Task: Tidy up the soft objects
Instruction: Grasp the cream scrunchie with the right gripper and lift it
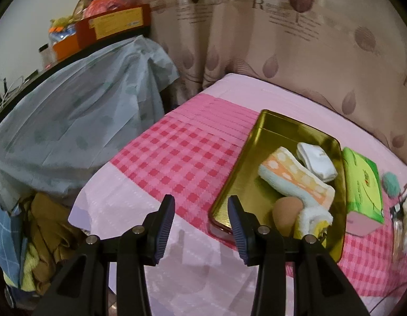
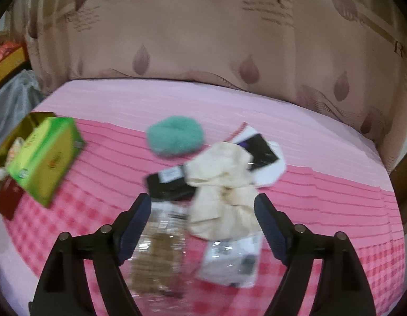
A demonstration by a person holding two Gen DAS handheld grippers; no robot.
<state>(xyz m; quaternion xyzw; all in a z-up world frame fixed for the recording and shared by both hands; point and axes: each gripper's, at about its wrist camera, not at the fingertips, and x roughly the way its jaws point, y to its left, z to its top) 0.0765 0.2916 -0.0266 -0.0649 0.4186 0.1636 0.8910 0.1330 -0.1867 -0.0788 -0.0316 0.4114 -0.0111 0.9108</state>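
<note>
A gold tray lies on the pink checked bed cover. In it are white socks, a folded orange and pale blue towel, a tan ball and a white and yellow soft item. My left gripper is open and empty by the tray's near left corner. My right gripper is open and empty, hovering over a cream cloth. A teal fluffy pad lies behind the cloth. Plastic-wrapped packets lie under the gripper.
A green tissue box stands right of the tray; it also shows in the left wrist view. A black item and a white packet lie near the cloth. A beige curtain hangs behind. A covered table and clothes stand left.
</note>
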